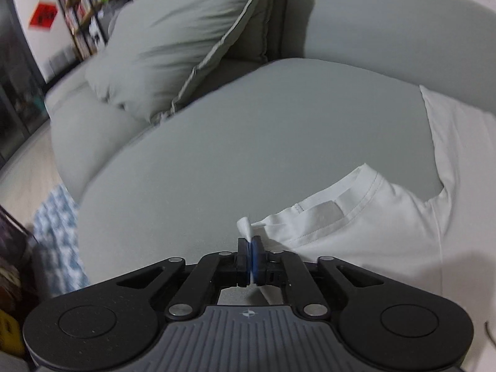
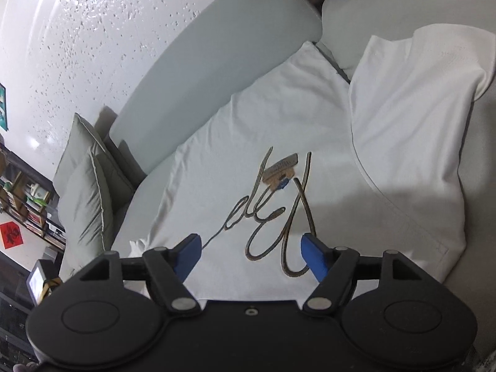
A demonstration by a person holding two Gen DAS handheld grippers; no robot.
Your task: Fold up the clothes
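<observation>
A white T-shirt [image 1: 387,217] lies spread on a grey sofa seat [image 1: 248,142], its collar toward the middle of the left wrist view. My left gripper [image 1: 250,241] is shut on a pinch of the shirt's white fabric near the collar. In the right wrist view the same T-shirt [image 2: 248,130] shows a brown script print [image 2: 279,217] and a small tan label. My right gripper [image 2: 249,248] hovers open over the print, nothing between its blue pads [image 2: 313,254]. A second white garment [image 2: 418,117] lies folded over at the right.
Grey cushions [image 1: 173,46] lean on the sofa's back at the left. A grey backrest [image 2: 217,71] runs behind the shirt. A bookshelf [image 1: 83,9] and a red sign stand against the wall. A blue patterned rug [image 1: 59,232] lies on the floor.
</observation>
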